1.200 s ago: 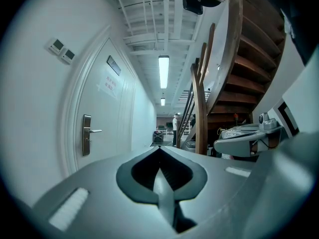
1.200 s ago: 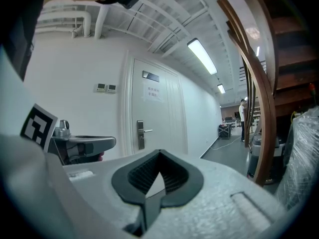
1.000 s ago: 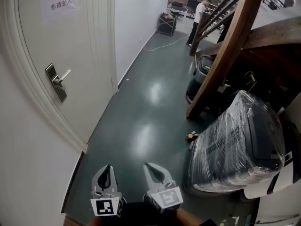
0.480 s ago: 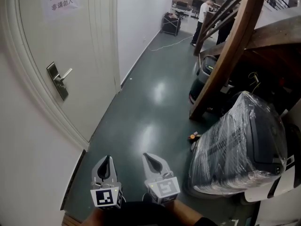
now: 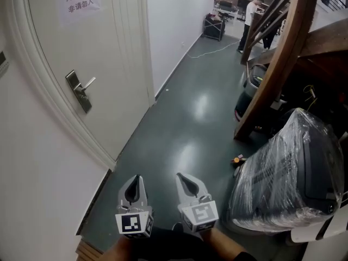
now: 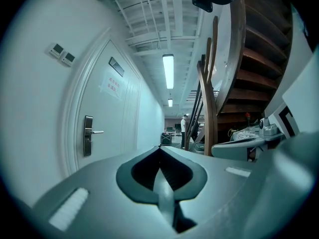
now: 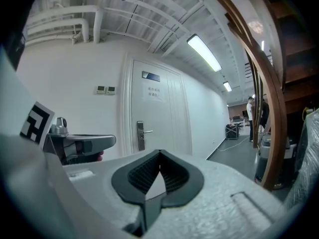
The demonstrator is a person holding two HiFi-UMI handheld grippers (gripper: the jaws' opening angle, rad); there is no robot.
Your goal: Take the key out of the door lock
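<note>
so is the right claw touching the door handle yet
Apart. The head view shows the right claw low over the floor, well short of the door handle.

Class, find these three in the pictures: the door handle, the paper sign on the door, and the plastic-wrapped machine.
door handle (image 5: pixel 88 83): head view, on the lever.
paper sign (image 5: pixel 80 0): head view, middle of the sheet.
plastic-wrapped machine (image 5: pixel 288 167): head view, on its wrapped side.

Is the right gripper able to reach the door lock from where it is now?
Probably not yet. The right gripper hangs low, well short of the door lock, its fingers shut, with bare floor between them. Nothing blocks the path, so stepping closer and opening the fingers should do.
</note>
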